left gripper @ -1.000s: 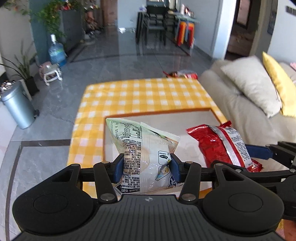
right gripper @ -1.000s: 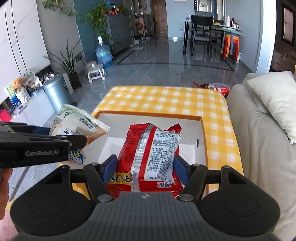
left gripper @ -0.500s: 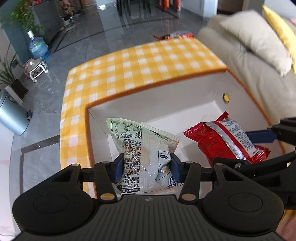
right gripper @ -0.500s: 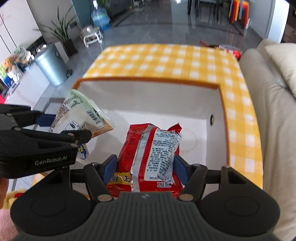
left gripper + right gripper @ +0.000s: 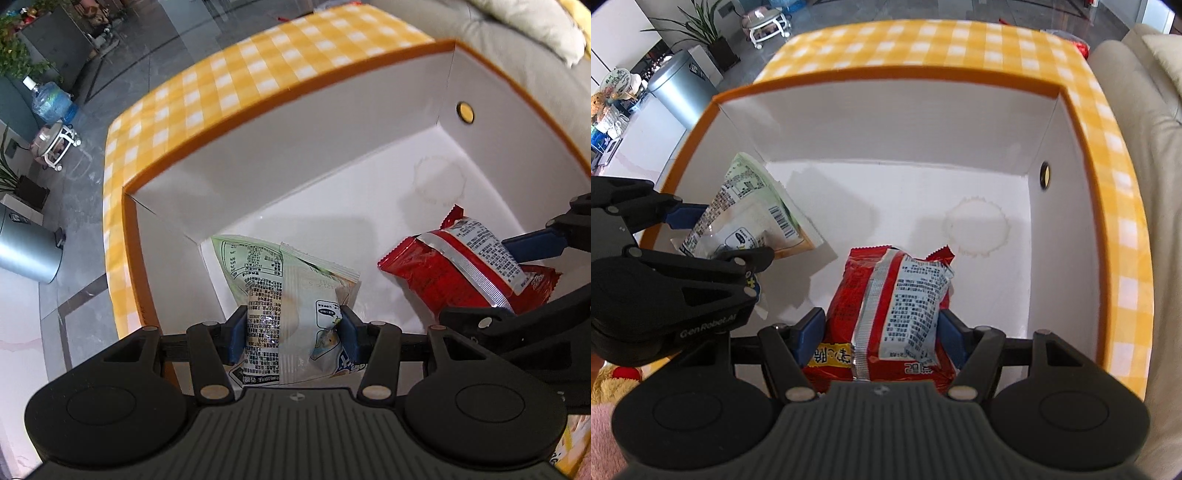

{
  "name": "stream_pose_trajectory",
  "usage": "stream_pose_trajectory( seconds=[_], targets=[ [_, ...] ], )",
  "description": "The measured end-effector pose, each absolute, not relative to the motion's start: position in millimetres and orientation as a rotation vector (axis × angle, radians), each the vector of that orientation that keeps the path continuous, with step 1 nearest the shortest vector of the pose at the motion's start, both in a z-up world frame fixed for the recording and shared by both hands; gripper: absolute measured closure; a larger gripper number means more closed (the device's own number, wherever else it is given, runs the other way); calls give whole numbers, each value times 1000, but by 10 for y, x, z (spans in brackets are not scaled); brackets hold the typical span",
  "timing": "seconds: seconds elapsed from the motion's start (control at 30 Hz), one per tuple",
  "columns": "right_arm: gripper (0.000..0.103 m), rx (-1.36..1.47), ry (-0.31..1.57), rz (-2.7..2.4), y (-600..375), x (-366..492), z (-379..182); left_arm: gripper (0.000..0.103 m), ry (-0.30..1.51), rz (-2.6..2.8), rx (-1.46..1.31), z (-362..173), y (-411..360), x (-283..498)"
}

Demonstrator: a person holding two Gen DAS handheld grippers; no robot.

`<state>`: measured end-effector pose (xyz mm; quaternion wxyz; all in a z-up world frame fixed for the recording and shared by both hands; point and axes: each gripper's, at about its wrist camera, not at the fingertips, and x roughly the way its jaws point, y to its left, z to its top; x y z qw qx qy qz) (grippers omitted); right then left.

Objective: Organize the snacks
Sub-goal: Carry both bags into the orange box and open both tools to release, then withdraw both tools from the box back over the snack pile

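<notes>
Both claws lowered from above rim into white box (image 5: pixel 894 133) on checkered tabletop (image 5: pixel 923 40). Left claw (image 5: pixel 291 332) clamps pale green snack bag (image 5: pixel 288 291); right claw (image 5: pixel 879 332) clamps red snack packet (image 5: pixel 894 302). Both near box floor; release likely next.

Each claw's body hides the lower end of its packet; the print is unreadable.

The right gripper (image 5: pixel 882 334) clamps a red snack packet (image 5: pixel 890 310) between its blue pads, pointing down into a white-lined box (image 5: pixel 886 122) with an orange rim. At left, the left gripper (image 5: pixel 713 236) grips a pale green snack bag (image 5: pixel 753 214) inside the same box, on a yellow checked tablecloth (image 5: pixel 923 40)
</notes>
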<state>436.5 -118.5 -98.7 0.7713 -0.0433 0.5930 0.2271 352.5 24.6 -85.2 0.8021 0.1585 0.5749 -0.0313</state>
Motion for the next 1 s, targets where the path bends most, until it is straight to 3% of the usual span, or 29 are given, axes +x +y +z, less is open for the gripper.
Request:
stream_pose_trajectory(
  seconds=[0.33,0.47,0.53,0.83,1.0],
  targets=[
    [36,-136,1334,472,-1057,4388,-1190,39,1270,-48,373,-933,207,3518],
    [32,-149,1319,458,-1060,4372,-1146,30,1238,-45,363,-861,225,3443],
    [26,-159,1307,447,-1058,4369,-1098,26,1222,-46,345,-790,245,3419],
    [18,-168,1204,462,-1170,4209,-670,24,1068,-26,270,-264,344,3253],
    [18,-171,1136,466,-1184,4041,-416,23,1021,15,275,-39,359,3100]
  ],
)
